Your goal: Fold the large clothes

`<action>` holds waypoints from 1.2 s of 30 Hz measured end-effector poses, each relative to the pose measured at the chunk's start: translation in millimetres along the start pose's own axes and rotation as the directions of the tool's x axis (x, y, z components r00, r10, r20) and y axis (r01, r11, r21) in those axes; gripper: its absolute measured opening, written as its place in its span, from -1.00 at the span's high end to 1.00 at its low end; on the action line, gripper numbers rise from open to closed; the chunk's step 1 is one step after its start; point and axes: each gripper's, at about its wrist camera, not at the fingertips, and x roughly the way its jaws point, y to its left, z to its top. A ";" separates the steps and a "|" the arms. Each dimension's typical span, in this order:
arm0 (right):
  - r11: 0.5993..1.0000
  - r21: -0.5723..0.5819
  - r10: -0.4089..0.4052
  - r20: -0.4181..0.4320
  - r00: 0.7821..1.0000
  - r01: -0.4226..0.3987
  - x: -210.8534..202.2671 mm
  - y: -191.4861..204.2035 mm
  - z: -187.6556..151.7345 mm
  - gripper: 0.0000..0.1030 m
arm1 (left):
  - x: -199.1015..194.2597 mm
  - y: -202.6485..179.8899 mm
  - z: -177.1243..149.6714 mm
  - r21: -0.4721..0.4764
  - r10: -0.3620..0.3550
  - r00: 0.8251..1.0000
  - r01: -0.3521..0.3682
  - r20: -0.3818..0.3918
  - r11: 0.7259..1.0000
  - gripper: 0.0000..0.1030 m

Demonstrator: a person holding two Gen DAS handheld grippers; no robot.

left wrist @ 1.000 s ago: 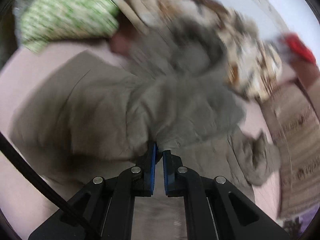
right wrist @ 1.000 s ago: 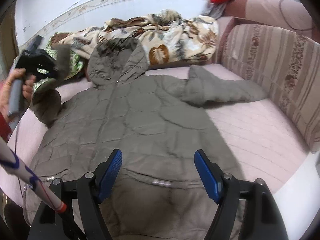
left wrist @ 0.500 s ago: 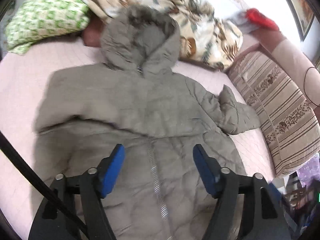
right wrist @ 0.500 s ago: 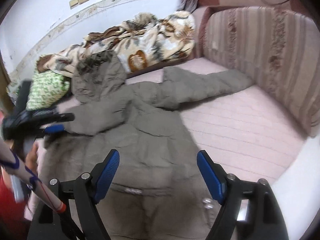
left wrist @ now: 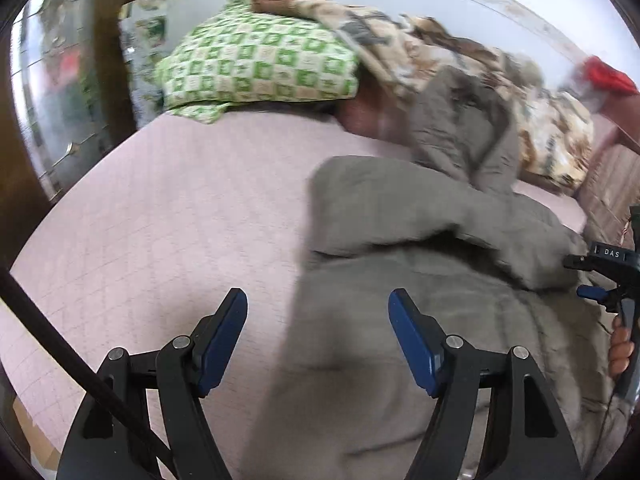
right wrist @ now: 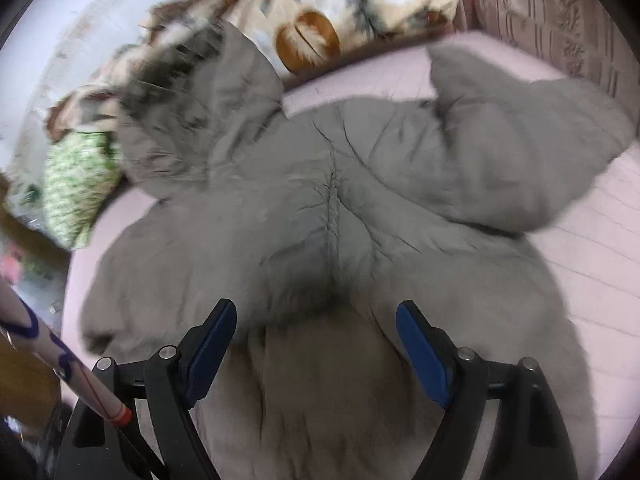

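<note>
A large grey-olive hooded puffer coat [right wrist: 328,208] lies spread on a pink quilted bed. Its left sleeve [left wrist: 420,216] is folded across the chest. Its right sleeve [right wrist: 516,140] stretches out to the right on the bed. The fur-trimmed hood [right wrist: 192,92] points toward the back. My left gripper [left wrist: 318,340] is open and empty, low over the coat's left edge. My right gripper [right wrist: 316,344] is open and empty, just above the coat's middle. The right gripper also shows at the right edge of the left wrist view [left wrist: 600,280].
A green checked pillow [left wrist: 260,64] and a floral blanket [right wrist: 352,4] lie at the bed's head. A striped sofa back [right wrist: 560,12] stands at the right. A brown wooden post [left wrist: 120,40] stands at the left. Bare pink bedcover [left wrist: 180,220] lies left of the coat.
My left gripper let go of the left sleeve, which now lies folded over the chest, and swung left. My right gripper moved in closer over the coat's middle.
</note>
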 end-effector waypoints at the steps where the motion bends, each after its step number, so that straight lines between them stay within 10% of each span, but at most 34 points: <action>1: 1.000 0.025 0.001 -0.023 1.000 0.000 13.9 3.8 6.8 -0.51 | 4.0 6.3 2.1 -0.013 0.003 1.000 -0.004 -0.014 1.000 -0.40; 2: 0.999 0.037 0.008 -0.040 0.999 -0.006 20.5 4.9 10.1 0.16 | 6.8 11.5 4.2 -0.027 0.001 1.000 -0.002 -0.028 1.000 -0.40; 5: 1.000 0.027 0.002 -0.096 0.995 0.000 33.8 14.5 26.0 0.56 | 12.1 29.5 7.6 -0.075 0.007 0.999 -0.011 -0.050 0.997 -0.40; 10: 0.960 -0.055 -0.273 0.018 0.962 0.274 26.2 19.0 61.0 0.59 | 20.7 45.6 11.0 -0.140 0.011 0.994 -0.026 -0.112 0.990 -0.40; 16: 0.749 -0.225 -0.591 0.201 0.781 0.624 28.1 48.7 59.2 0.11 | 13.5 59.1 11.3 -0.188 0.001 0.994 -0.023 -0.114 0.982 -0.40; 21: 0.745 -0.247 -0.527 0.351 0.774 0.619 -22.8 68.1 30.4 -0.18 | 8.0 63.0 13.8 -0.188 0.005 0.994 -0.025 -0.106 0.982 -0.40; 32: 0.772 -0.307 -0.481 0.289 0.827 0.556 -79.5 32.1 -76.5 -0.21 | -3.8 40.7 -1.1 -0.129 0.018 0.997 -0.029 -0.080 0.991 -0.40; 36: 0.770 -0.287 -0.491 0.304 0.817 0.570 -113.4 -5.3 -107.8 -0.21 | -20.7 20.1 -18.4 -0.089 0.018 0.999 -0.023 -0.051 0.996 -0.40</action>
